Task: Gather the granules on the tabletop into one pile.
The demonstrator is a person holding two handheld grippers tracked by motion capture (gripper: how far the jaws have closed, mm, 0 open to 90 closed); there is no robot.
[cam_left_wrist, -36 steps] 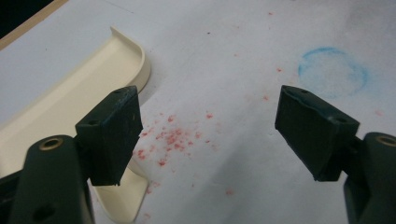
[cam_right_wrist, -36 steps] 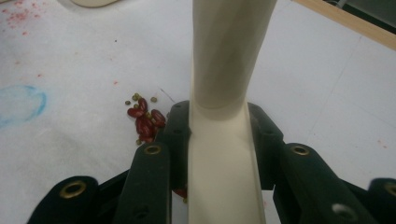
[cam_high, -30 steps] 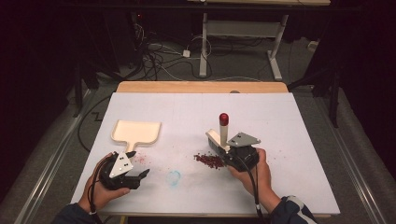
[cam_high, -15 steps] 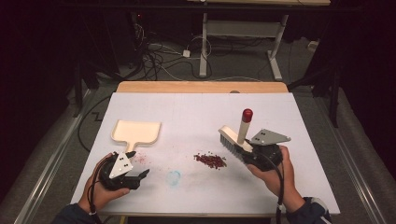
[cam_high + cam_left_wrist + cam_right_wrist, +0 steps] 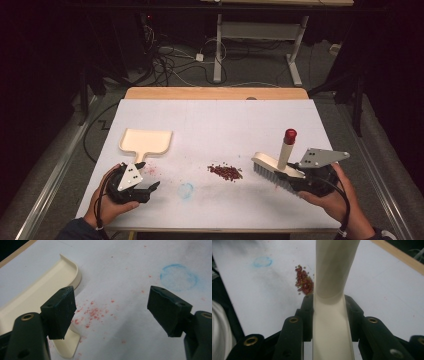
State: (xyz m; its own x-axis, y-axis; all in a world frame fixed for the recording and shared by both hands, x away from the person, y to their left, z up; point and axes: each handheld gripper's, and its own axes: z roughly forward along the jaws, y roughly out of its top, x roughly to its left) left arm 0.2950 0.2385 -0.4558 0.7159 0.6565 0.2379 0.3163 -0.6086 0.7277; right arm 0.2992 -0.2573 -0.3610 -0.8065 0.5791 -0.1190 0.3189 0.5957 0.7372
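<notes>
From above, we see the right gripper (image 5: 295, 176) clamped on the cream brush (image 5: 276, 164), whose red-capped handle stands up from it and whose bristles rest on the white table (image 5: 220, 122) just to the right of the small heap of red beans (image 5: 225, 171). Our left gripper (image 5: 142, 186) sits near the front left of the table, jaws apart and holding nothing, with the cream dustpan (image 5: 146, 141) lying just beyond it, its stub handle pointing back toward us. A faint blue circle (image 5: 185, 190) is drawn on the table between the two grippers. Along the left gripper (image 5: 110, 311), the two black jaws stand wide apart over a scatter of red specks, the dustpan (image 5: 37, 297) lies at the left with its handle beneath the left jaw, and the blue circle (image 5: 178, 277) shows off to the upper right. Along the right gripper (image 5: 329, 315), the jaws press both sides of the brush (image 5: 332, 290) handle, and the beans (image 5: 304, 282) lie just beyond it to the left, the blue circle (image 5: 262, 261) farther on. We judge the sweeping step is in hand but the pan is not yet placed: next we would close the left jaws on the dustpan handle, set its lip beside the beans, and draw the brush leftward through the heap.
</notes>
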